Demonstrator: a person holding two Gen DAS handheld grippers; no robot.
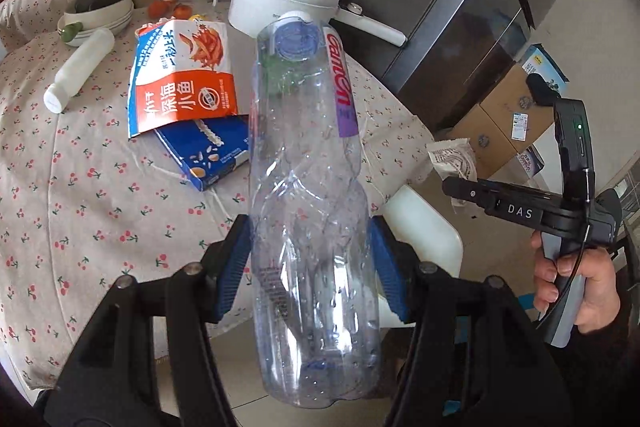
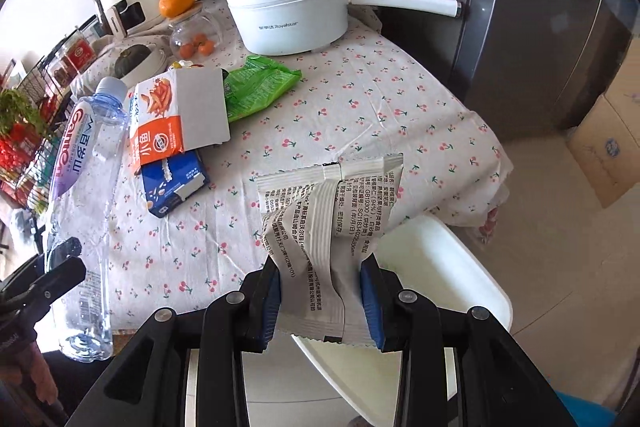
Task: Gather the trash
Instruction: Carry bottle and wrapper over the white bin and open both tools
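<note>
Left tongs [image 1: 312, 259]: closed on the lower body of an empty clear plastic bottle [image 1: 308, 167], which is held off the counter with its capped end pointing away; droplets are seen inside it.

Right tongs [image 2: 320, 297]: closed on a white printed snack wrapper [image 2: 328, 211] — it is pinched near its lower end and stands up between the blue pads [image 2: 370, 303], above the counter edge.

White chair [image 2: 436, 279]: seen just below and beyond both sets of tongs, beside the counter.

Counter [image 2: 360, 115]: covered by a cherry-print cloth; trash is left on it.

Blue box [image 2: 174, 185]: lying flat in the near-middle, partly under the orange-and-white snack carton [image 2: 176, 119], which is torn open.

Green wrapper [image 2: 256, 87]: crumpled, touching the far side of the carton.

White tube [image 1: 80, 67]: lying on its side well apart from the boxes; whether it counts as trash cannot be told.

Farther items: a white electric pot [image 2: 288, 15] with lid, a glass jar [image 2: 196, 35] topped by an orange [image 2: 176, 1], stacked bowls [image 1: 96, 15] — judged to be household things, not trash.

Bin: none is visible in either view.

Progress: judged early to middle — two pieces are picked up but not deposited; at least the blue box, the carton and the green wrapper remain to be collected.
</note>
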